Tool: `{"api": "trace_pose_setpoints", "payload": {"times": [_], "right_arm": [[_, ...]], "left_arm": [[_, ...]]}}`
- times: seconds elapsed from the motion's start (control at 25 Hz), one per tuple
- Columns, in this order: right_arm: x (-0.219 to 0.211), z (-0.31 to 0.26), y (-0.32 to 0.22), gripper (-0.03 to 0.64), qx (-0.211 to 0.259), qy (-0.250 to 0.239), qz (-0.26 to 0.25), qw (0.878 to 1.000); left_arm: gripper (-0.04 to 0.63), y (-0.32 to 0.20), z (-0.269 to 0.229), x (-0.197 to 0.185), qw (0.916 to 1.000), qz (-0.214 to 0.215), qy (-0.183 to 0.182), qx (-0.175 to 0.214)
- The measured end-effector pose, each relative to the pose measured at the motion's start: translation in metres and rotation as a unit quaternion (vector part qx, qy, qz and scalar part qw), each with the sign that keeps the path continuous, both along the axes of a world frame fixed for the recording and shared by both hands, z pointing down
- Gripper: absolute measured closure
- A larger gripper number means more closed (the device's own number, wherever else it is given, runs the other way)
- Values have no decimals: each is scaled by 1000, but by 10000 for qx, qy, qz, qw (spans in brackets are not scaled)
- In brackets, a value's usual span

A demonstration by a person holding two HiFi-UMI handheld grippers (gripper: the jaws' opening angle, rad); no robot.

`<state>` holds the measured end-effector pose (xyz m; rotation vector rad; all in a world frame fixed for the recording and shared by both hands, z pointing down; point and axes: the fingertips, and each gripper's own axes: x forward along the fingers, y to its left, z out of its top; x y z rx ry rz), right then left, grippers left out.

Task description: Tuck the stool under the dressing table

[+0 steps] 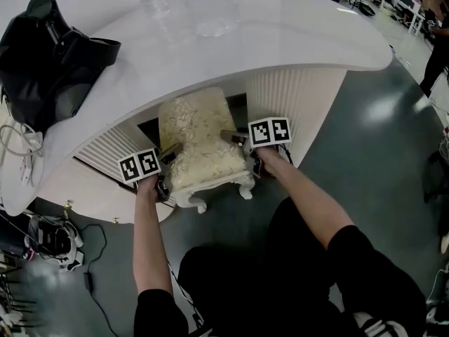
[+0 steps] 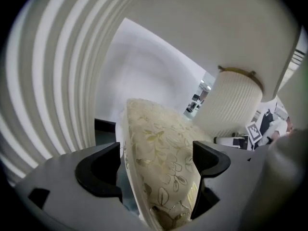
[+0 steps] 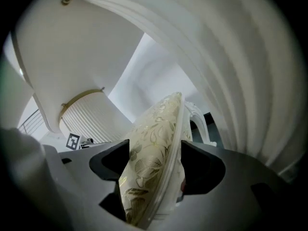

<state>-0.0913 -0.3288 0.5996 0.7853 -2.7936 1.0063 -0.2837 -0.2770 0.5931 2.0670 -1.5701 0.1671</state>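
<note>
1. Now the stool [image 1: 200,142] sits in the gap under the dressing table [image 1: 295,44], between the table's two ribbed white sides. Its far part is under the top. Its near edge and curly white legs stick out toward the person.
2. On the left side of the seat, the left gripper [image 1: 170,154] pinches the edge between its jaws. The right gripper [image 1: 236,136] pinches the right edge the same way.
3. The seat is a soft, puffy cushion in cream cloth with shiny leaves on it. Under it is a hard white frame. The cushion would squash, so the hard rim looks like the best place to hold.
4. The stool looks small and stiff, and likely not very heavy. Its legs may drag on the grey floor [image 1: 365,132]. Both sides should be pushed evenly, or it could turn and bump a ribbed side.
5. The table top is smooth, shiny and white, with a round edge. A black bag [image 1: 49,58] and a clear bottle [image 1: 210,5] stand on it.
</note>
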Motion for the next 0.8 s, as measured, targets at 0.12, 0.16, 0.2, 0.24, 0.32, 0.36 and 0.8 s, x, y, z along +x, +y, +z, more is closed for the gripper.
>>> {"api": "trace_pose_setpoints", "payload": {"times": [0.12, 0.16, 0.2, 0.24, 0.32, 0.36, 0.8], "right_arm": [[12, 0, 8, 324, 297, 264, 104, 9992], [15, -1, 11, 324, 417, 366, 135, 9984], [19, -2, 14, 324, 563, 484, 166, 9971], [22, -4, 17, 324, 729, 602, 194, 9953], [28, -13, 25, 324, 1091, 775, 226, 9907], [30, -20, 30, 324, 1291, 837, 226, 9878], [-5, -55, 110, 327, 3483, 2186, -350, 9109]], "left_arm": [[115, 12, -2, 3, 9997, -18, -108, 237], [115, 17, -2, 6, 9994, -19, -142, 302], [115, 22, -2, 9, 9991, -17, -183, 375], [115, 27, -4, 12, 9988, -7, -212, 451], [115, 35, -9, 19, 9979, -2, -268, 596], [115, 38, -12, 22, 9972, -25, -346, 665], [132, 87, -36, 53, 9718, -324, -1925, 1325]]}}
